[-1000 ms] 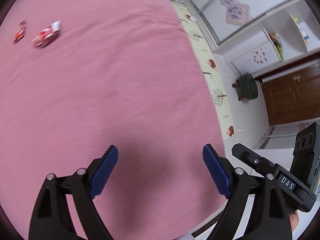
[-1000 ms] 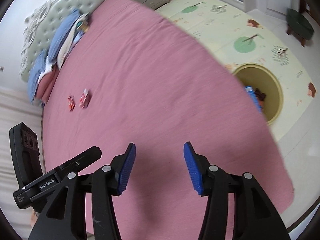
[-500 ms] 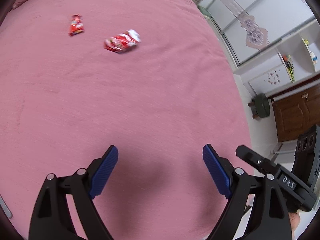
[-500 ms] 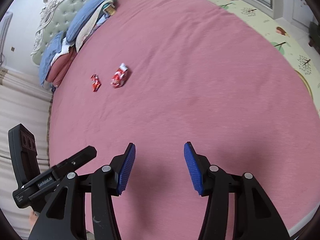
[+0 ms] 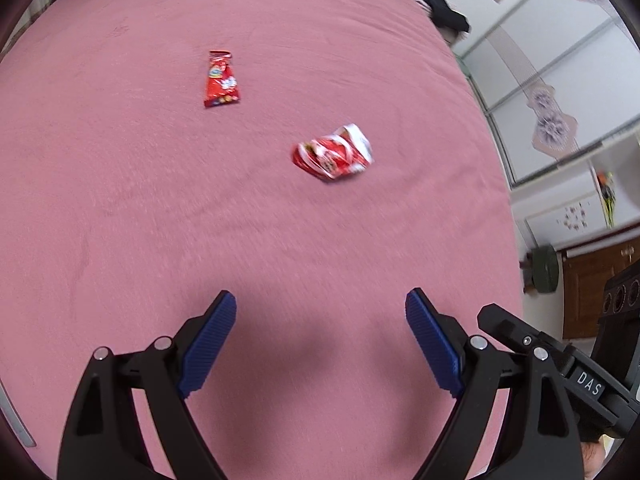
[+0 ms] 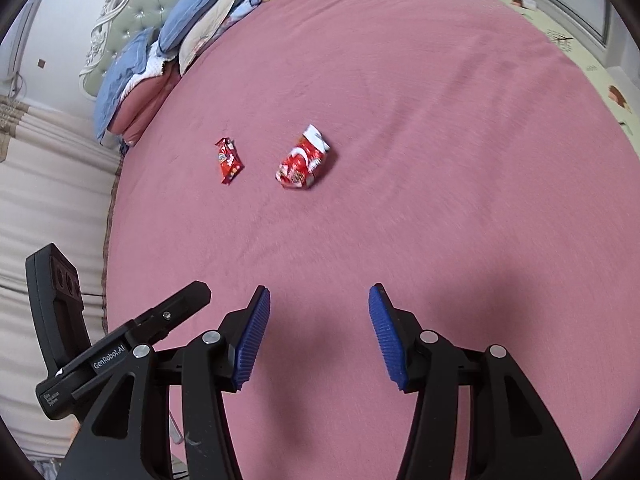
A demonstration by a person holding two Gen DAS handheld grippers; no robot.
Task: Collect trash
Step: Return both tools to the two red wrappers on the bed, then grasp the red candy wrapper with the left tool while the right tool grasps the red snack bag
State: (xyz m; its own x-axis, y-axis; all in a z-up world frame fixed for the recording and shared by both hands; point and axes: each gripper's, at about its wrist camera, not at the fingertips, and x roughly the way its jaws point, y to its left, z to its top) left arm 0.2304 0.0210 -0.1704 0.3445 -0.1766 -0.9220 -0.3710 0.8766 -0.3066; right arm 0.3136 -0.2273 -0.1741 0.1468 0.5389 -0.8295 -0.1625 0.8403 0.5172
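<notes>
Two pieces of trash lie on a pink bedspread (image 5: pixel 120 184) (image 6: pixel 440 120). One is a flat red snack wrapper (image 5: pixel 221 79) (image 6: pixel 229 160). The other is a crumpled red and white wrapper (image 5: pixel 333 153) (image 6: pixel 303 157), a short way to its right. My left gripper (image 5: pixel 321 340) hangs open over bare bedspread, well short of both wrappers. My right gripper (image 6: pixel 319 336) is open too, its blue pads (image 6: pixel 252 344) set narrower, with nothing between them. Both wrappers lie ahead of it.
Blue and pink pillows (image 6: pixel 168 56) are piled against a tufted headboard (image 6: pixel 132 12) at the bed's far end. A wardrobe (image 5: pixel 552 92) and a wooden door (image 5: pixel 596 292) stand to the bed's right, and a patterned play mat (image 6: pixel 600 76) covers the floor there.
Both hands have swept across the bed toward the wrappers, which now sit nearer the middle of each view and look larger. The floor bin has left the right wrist view.
</notes>
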